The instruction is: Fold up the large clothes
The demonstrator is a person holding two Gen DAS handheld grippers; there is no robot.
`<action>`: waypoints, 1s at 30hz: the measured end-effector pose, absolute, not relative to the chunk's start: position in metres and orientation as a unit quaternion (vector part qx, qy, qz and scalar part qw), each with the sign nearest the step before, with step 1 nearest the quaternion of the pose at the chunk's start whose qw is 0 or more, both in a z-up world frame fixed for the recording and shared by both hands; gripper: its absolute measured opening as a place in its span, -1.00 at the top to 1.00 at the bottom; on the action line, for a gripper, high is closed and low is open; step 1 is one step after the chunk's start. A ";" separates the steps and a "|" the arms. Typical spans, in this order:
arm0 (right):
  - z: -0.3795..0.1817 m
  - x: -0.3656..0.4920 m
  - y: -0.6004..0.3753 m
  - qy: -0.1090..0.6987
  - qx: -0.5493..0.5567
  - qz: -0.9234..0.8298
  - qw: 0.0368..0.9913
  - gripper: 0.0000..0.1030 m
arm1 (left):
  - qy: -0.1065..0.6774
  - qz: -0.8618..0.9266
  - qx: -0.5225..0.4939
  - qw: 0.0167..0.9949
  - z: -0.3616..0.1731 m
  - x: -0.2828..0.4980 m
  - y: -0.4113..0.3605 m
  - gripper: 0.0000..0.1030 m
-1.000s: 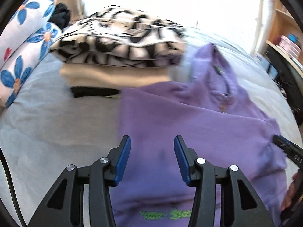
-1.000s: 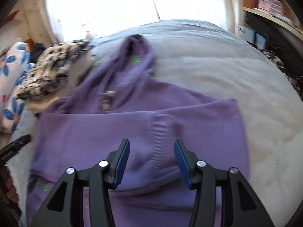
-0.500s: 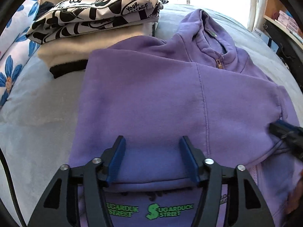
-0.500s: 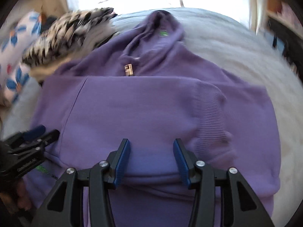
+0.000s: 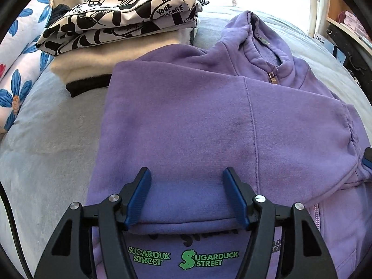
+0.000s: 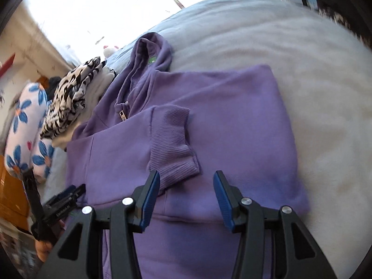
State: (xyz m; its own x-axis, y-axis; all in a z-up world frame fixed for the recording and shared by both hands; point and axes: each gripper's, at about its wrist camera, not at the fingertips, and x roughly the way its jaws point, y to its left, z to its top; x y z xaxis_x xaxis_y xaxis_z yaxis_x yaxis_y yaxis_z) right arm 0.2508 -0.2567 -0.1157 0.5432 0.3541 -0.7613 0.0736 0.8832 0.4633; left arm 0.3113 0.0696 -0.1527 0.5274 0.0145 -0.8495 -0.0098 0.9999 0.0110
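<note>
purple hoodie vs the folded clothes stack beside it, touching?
Touching. In the left wrist view the purple hoodie has its folded shoulder edge lying over the black trim at the bottom of the folded clothes stack, with no bedcover showing between them.

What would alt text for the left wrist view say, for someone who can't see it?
A purple hoodie lies on a pale grey bed, one sleeve folded across its front, with the open left claw just above the sleeve, its blue pads astride the fabric. Behind sits a stack of folded clothes.
</note>
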 end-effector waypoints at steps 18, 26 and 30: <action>-0.087 0.238 -0.224 0.452 0.126 0.005 0.883 0.70 | 0.490 -0.001 -0.001 0.872 -0.143 0.306 0.067 -0.25; -0.091 0.281 -0.164 0.442 0.077 0.059 0.892 0.70 | 0.489 -0.043 -0.015 0.871 -0.137 0.315 0.030 -0.25; -0.110 0.298 -0.169 0.459 0.057 0.031 0.886 0.81 | 0.497 -0.037 -0.019 0.867 -0.145 0.326 0.029 -0.34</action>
